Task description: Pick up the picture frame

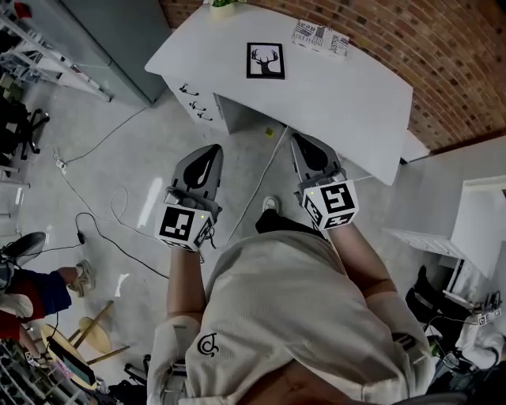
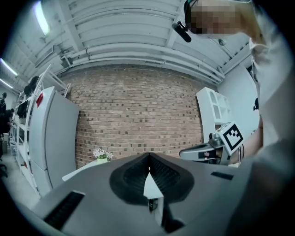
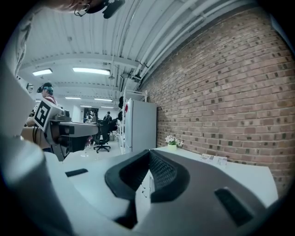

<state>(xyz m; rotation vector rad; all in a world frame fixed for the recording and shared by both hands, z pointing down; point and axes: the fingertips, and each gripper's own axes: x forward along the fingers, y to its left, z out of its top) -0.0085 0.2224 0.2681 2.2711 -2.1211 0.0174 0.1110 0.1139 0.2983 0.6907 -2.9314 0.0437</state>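
A black picture frame (image 1: 266, 61) with a deer-head print lies flat on the white desk (image 1: 332, 95) in the head view. Both grippers hang over the floor short of the desk's near edge, well apart from the frame. My left gripper (image 1: 210, 149) is shut and empty, its jaws meeting at the tip (image 2: 149, 156). My right gripper (image 1: 301, 140) is likewise shut with nothing in it (image 3: 148, 154). The frame itself shows in neither gripper view, where the gripper bodies hide most of the desk.
A small potted plant (image 1: 223, 5) and a patterned box (image 1: 320, 37) sit at the desk's far edge by the brick wall (image 1: 443, 47). Drawers (image 1: 195, 103) front the desk's left side. Cables (image 1: 95, 221) trail over the floor. A grey cabinet (image 1: 118, 39) stands left, white shelving (image 1: 482, 229) right.
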